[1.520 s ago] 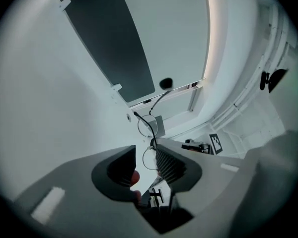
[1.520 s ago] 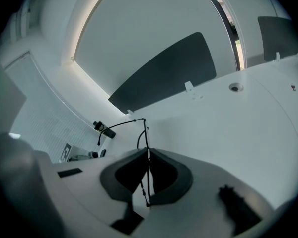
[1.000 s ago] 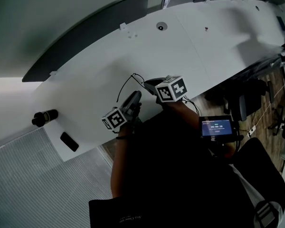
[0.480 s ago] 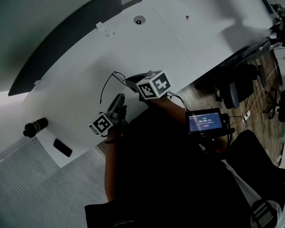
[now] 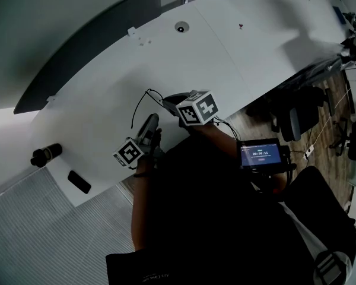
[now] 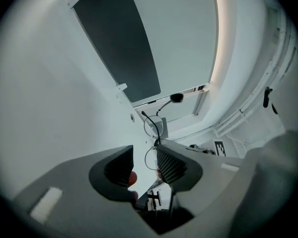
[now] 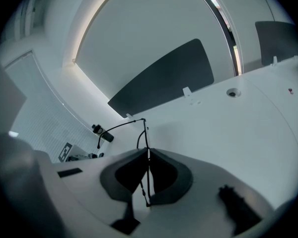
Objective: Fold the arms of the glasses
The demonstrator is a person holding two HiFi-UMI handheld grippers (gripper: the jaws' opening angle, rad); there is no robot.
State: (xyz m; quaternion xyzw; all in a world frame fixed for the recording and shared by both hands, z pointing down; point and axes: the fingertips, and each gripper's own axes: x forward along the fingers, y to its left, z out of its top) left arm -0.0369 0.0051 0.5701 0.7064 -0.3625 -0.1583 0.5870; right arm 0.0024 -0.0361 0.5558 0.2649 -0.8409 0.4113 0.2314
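Comparing against a second ago, little has changed: the right tool [image 7: 148,175] stays pinched shut on the thin wire glasses [image 7: 147,138], held over the white counter [image 5: 237,52] near its front edge. The left tool [image 6: 145,165] keeps its jaws wide, pressing on nothing, with the lens rims just beyond its pads. One temple arm [image 7: 120,124] still sticks out to the side, so I judge the fold not yet begun. Both hands sit close together before the person, the right tool tilted down toward the counter, the left nearly level and aimed at the glasses.
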